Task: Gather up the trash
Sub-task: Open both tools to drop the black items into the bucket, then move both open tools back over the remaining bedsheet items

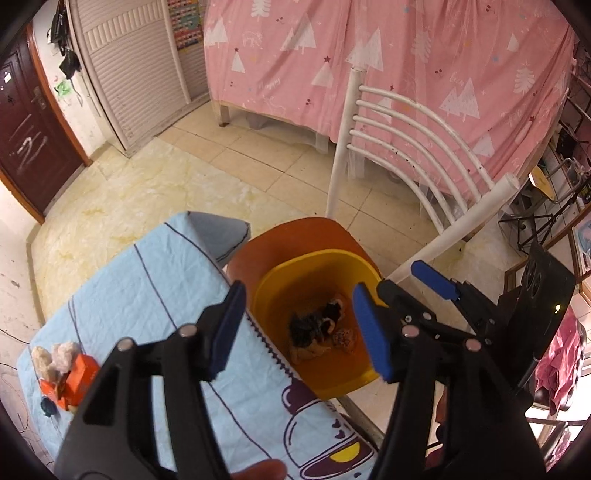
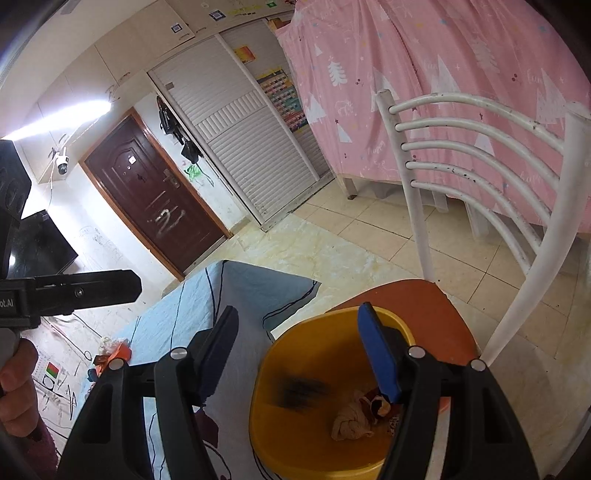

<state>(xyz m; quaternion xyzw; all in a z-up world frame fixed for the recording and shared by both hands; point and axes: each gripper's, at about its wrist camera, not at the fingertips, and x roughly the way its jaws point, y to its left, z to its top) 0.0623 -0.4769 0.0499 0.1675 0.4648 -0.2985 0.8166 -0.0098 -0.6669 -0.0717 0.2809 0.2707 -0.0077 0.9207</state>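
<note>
Fingers (image 1: 236, 325) of both grippers released above yellow bin (image 1: 280, 280); drop done. Next: fetch orange scraps (image 1: 74, 376) from counter (image 1: 147, 280).

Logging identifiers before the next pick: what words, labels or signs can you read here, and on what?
"ot.AI": black housing, hand-held at the left edge; start cut off.
"happy": pink curtain, faint script.
QR stickers on the cabinet: too small to read.
Colour chart by the wardrobe: blurred.
Door sticker: unreadable.
</note>
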